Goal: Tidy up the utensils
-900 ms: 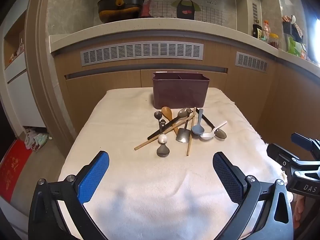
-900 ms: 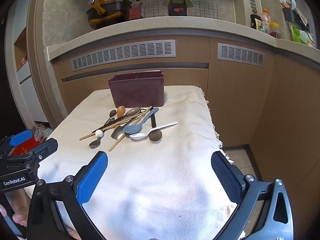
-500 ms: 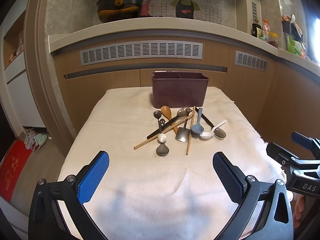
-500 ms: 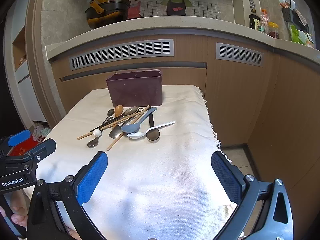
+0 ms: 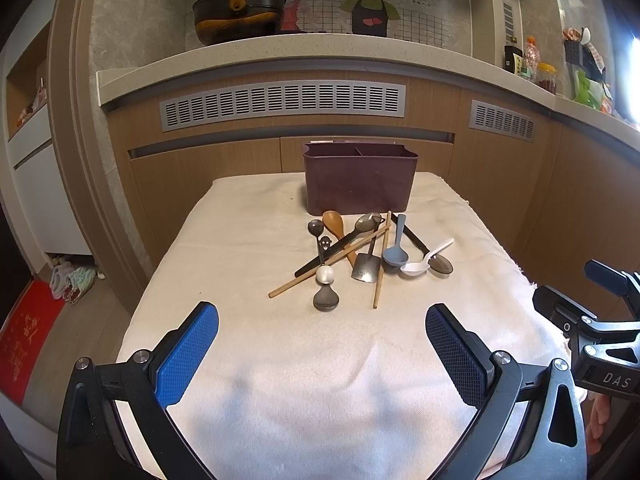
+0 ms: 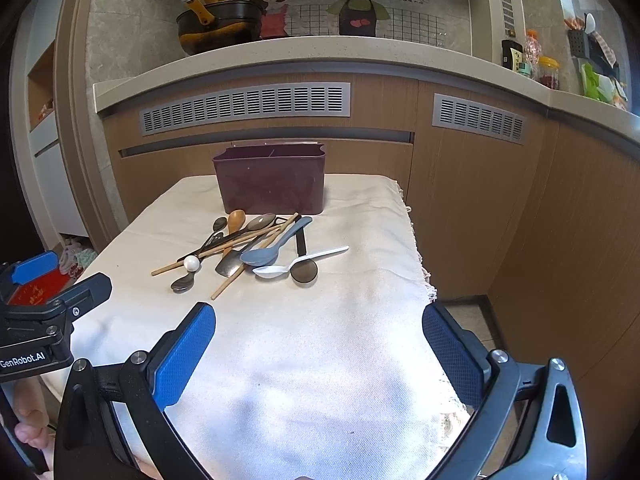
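Observation:
A pile of utensils lies on the cloth-covered table (image 5: 248, 344): a blue-grey spoon (image 5: 395, 255), a white plastic spoon (image 5: 420, 264), a wooden spoon (image 5: 335, 222), wooden chopsticks (image 5: 380, 268), a small metal scoop (image 5: 366, 268) and dark metal spoons (image 5: 326, 300). A maroon divided utensil holder (image 5: 360, 184) stands behind the pile. It also shows in the right wrist view (image 6: 272, 180), with the blue-grey spoon (image 6: 260, 255). My left gripper (image 5: 322, 332) is open and empty, short of the pile. My right gripper (image 6: 318, 332) is open and empty, near the table's front right.
The table's right edge has a fringe (image 6: 420, 264) with floor beyond. Wooden cabinets with vents (image 5: 280, 104) stand behind the table under a counter holding a black pot (image 5: 240, 16). A red mat (image 5: 24, 340) lies on the floor at left.
Both grippers have shifted very slightly; the view has barely moved. Both stay open and the utensils have not moved.

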The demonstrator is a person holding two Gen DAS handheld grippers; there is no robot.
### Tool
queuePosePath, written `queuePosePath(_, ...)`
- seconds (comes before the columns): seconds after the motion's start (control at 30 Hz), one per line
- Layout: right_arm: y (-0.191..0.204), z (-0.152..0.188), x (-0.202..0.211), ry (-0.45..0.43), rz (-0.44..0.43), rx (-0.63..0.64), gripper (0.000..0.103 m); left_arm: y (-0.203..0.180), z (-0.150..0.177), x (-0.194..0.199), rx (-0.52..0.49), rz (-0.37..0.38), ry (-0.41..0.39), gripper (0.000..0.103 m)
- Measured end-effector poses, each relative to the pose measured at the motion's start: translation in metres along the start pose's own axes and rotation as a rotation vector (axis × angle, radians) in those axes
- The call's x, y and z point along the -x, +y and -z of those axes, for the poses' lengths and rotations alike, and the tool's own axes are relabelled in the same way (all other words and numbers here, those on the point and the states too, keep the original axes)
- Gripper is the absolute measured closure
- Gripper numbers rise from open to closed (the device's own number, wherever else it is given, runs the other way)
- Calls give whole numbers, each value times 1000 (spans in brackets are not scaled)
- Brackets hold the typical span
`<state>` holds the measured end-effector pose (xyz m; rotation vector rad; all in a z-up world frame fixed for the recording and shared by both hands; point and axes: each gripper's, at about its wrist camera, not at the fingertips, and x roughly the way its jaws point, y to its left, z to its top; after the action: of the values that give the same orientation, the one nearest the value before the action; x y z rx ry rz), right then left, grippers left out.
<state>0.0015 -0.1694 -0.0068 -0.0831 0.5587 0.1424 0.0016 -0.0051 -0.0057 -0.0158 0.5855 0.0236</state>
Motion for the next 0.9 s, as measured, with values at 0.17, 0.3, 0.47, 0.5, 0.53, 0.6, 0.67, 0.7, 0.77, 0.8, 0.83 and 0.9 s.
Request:
queuePosePath(0.17,0,0,0,4,-20,-6,0,0,0,0,-1,1,0,0)
queuePosePath(0.3,-1,0,0,5,-33,-25,0,0,0,0,0,0,0,0)
queuePosePath(0.47,-3,0,-2,1,-33,-40,0,1,0,0,-1,0,2,0)
queuePosePath(0.5,-3,0,-2,-5,-33,-42,0,0,0,0,-3,0,5,0)
queuePosePath(0.53,-3,0,-3,-1,-33,-44,0,1,-1,-1,-3,1,7,0)
queuePosePath(0.6,-4,-1,-5,0,-27,-45,0,3,-4,-5,-5,3,15,0)
queuePosePath(0.67,-5,-2,-8,12,-5,-38,0,4,-6,-11,-9,6,30,0)
queuePosePath(0.7,-6,-4,-11,26,15,-27,0,5,-7,-15,-13,11,38,0)
queuePosePath(0.77,-7,-9,-18,33,54,-2,0,7,-12,-26,-17,20,60,0)
queuePosePath(0.8,-7,-12,-22,26,68,7,0,9,-15,-32,-15,25,71,0)
queuePosePath(0.83,-7,-16,-25,24,77,18,0,12,-19,-40,-10,30,81,0)
queuePosePath(0.9,-8,-28,-36,17,74,24,0,16,-26,-51,-13,30,83,0)
